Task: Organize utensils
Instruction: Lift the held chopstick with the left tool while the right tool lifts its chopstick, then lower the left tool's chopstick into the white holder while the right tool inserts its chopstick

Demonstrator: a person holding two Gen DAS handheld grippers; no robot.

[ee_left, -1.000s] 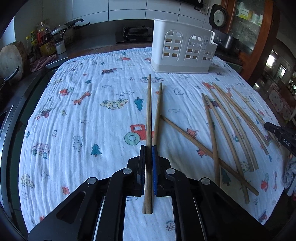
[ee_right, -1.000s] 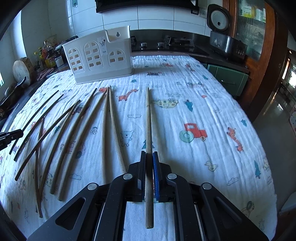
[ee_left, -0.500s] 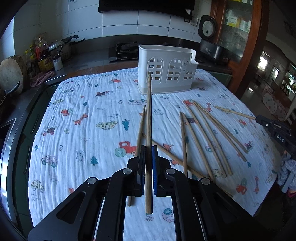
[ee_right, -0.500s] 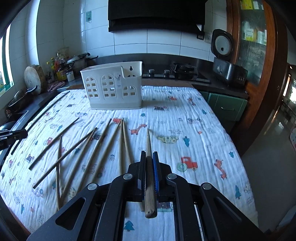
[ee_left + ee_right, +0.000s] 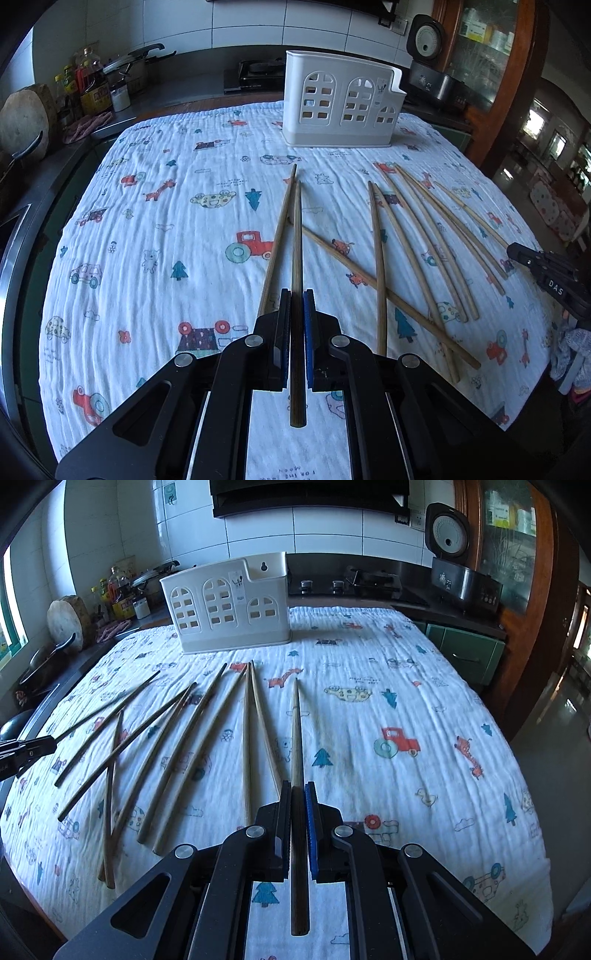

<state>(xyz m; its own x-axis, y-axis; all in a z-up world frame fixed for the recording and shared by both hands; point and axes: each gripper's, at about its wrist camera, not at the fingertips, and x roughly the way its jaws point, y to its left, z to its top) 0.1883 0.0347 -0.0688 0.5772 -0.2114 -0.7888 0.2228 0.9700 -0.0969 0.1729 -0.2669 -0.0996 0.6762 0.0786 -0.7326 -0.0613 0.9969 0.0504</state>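
Left gripper (image 5: 296,295) is clamped on one wooden chopstick (image 5: 296,236); right gripper (image 5: 297,786) likewise pinches its own chopstick (image 5: 296,731). Loose chopsticks (image 5: 177,738) lie on the printed cloth (image 5: 424,686) (white utensil caddy (image 5: 229,605) at far edge).

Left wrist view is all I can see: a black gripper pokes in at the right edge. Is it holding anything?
Observer: Yes. The right gripper is shut on one wooden chopstick, which points toward the white utensil holder.
Operator: Is there anything on that holder's tall back?
Observer: A keyhole-shaped hanging hole in the raised tab.
Operator: Do any chopsticks lie on the far side of that gripper?
Observer: No. In the right wrist view the loose chopsticks all lie to the left of the held one.
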